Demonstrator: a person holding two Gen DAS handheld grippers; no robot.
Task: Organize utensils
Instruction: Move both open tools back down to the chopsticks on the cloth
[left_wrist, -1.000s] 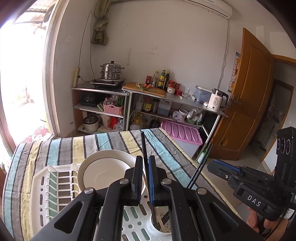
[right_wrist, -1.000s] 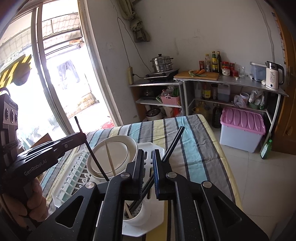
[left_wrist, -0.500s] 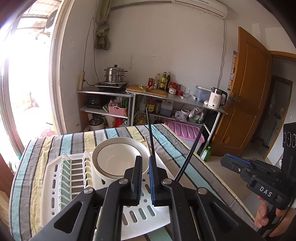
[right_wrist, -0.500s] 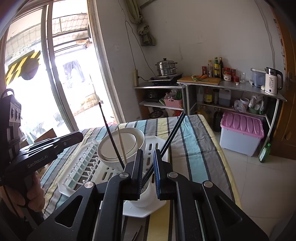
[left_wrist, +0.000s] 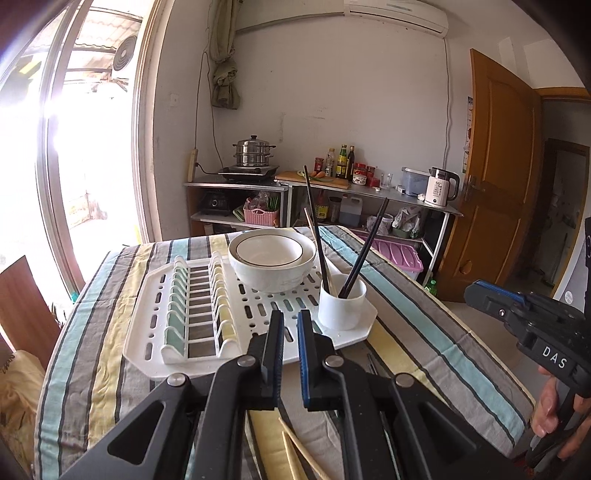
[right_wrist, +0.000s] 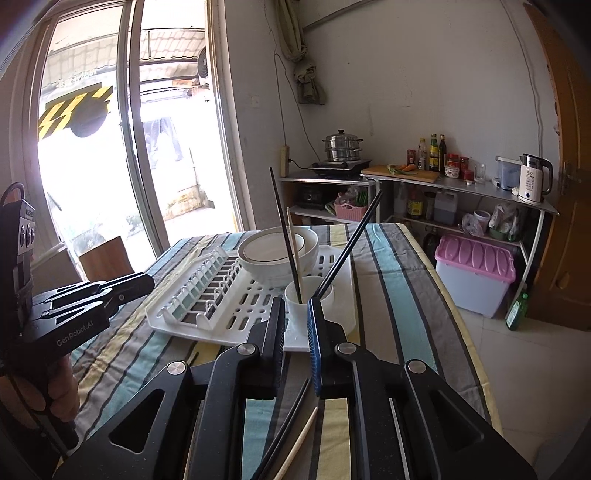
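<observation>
Both my left gripper (left_wrist: 290, 334) and my right gripper (right_wrist: 296, 321), jaws just eased apart, stand slightly open and empty, while the chopsticks (left_wrist: 320, 254) lean in the white cup (left_wrist: 341, 304) on the drying rack (left_wrist: 155, 347) mid-worktop.

Both cameras sit just behind their own gripper's fingers and look forward and somewhat down along them, over the striped table (left_wrist: 413, 332) toward the kitchen shelves (left_wrist: 369, 192) on the far wall.

The left wrist view stands near the table's close edge, with the rack (left_wrist: 207, 314) straight ahead; the right gripper (left_wrist: 476, 291) enters at its right edge.

The right wrist view looks from farther right, the rack (right_wrist: 229, 302) ahead and to the left, and the left gripper (right_wrist: 144, 282) at its left edge.

Both views share the rack, bowl (left_wrist: 271, 258), cup (left_wrist: 341, 302), shelves and window (right_wrist: 110, 147).
</observation>
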